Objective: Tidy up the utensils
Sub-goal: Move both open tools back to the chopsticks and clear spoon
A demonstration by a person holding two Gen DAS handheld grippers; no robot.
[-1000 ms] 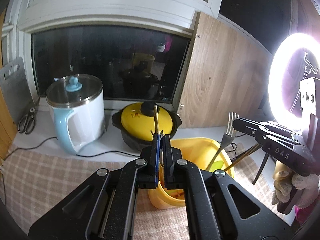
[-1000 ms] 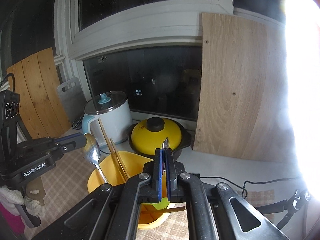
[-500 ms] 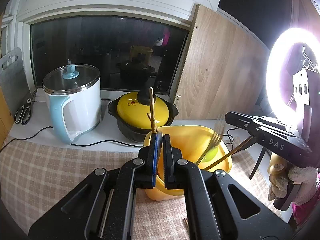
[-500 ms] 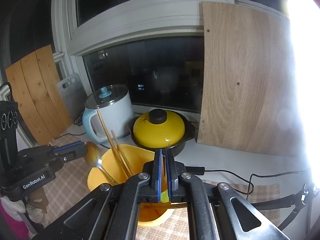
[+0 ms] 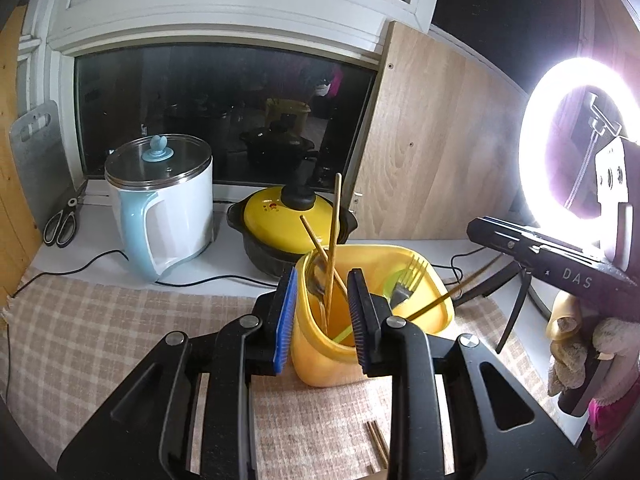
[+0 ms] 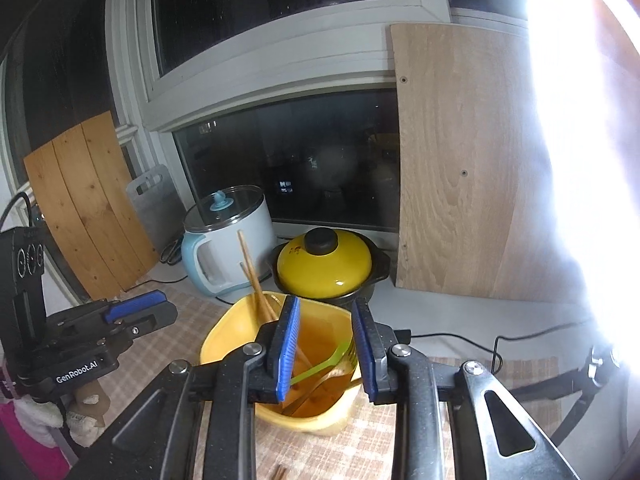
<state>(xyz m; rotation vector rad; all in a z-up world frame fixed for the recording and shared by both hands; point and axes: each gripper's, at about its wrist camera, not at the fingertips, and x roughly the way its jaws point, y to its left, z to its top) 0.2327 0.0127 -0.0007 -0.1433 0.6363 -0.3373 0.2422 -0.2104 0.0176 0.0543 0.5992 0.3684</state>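
Two short brown sticks (image 5: 378, 450) are seen on the checked cloth (image 5: 80, 332) in front of the yellow utensil holder (image 5: 332, 364), more fully in the left wrist view. The left gripper (image 5: 322, 306) has just been opening; its ribbed blue pads stand apart with nothing pressed between them, the holder's near rim lying behind the gap. The right gripper (image 6: 325, 346) has likewise been opening and is released above the holder. Inside the smooth plastic holder lean wooden chopsticks (image 5: 330, 248), a metal fork (image 5: 408, 280), a spoon (image 5: 318, 284) and a green utensil (image 6: 320, 364). Beyond the holder stand a glossy yellow-lidded black pot (image 5: 290, 226) and a white-and-blue glass-lidded kettle (image 5: 164, 200). Only the left wrist view shows scissors (image 5: 64, 220) and a ring light (image 5: 576, 152).
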